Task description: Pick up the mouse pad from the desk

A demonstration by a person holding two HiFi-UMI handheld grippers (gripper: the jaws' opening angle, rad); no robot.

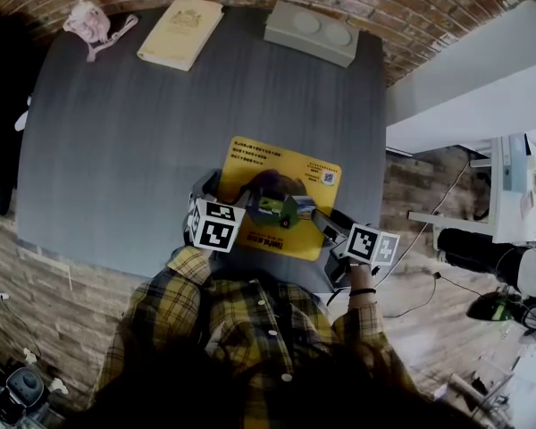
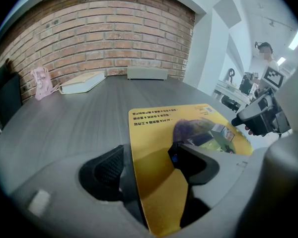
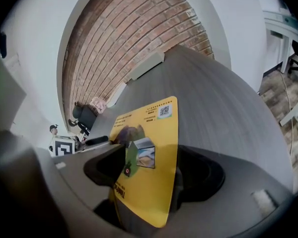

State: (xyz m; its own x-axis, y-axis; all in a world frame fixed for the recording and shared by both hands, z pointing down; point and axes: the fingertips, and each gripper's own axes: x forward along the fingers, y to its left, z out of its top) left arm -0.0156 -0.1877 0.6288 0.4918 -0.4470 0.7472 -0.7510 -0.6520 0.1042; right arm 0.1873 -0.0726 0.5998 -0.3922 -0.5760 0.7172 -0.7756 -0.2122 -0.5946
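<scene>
The yellow printed mouse pad [image 1: 277,172] is at the near right part of the dark grey desk [image 1: 116,150]. My left gripper [image 1: 213,189] grips its near left corner, and my right gripper [image 1: 326,224] grips its near right edge. In the left gripper view the mouse pad [image 2: 159,133] runs between the jaws of the left gripper [image 2: 149,167], which are shut on it. The right gripper view shows the mouse pad [image 3: 154,148] clamped on edge in the right gripper [image 3: 149,172]. I cannot tell how far the pad is off the desk.
At the desk's far edge lie a cream book [image 1: 180,32], a pink pouch with a cord [image 1: 91,21] and a grey box [image 1: 311,32]. A brick wall runs behind. A white desk [image 1: 464,88] and cables stand to the right.
</scene>
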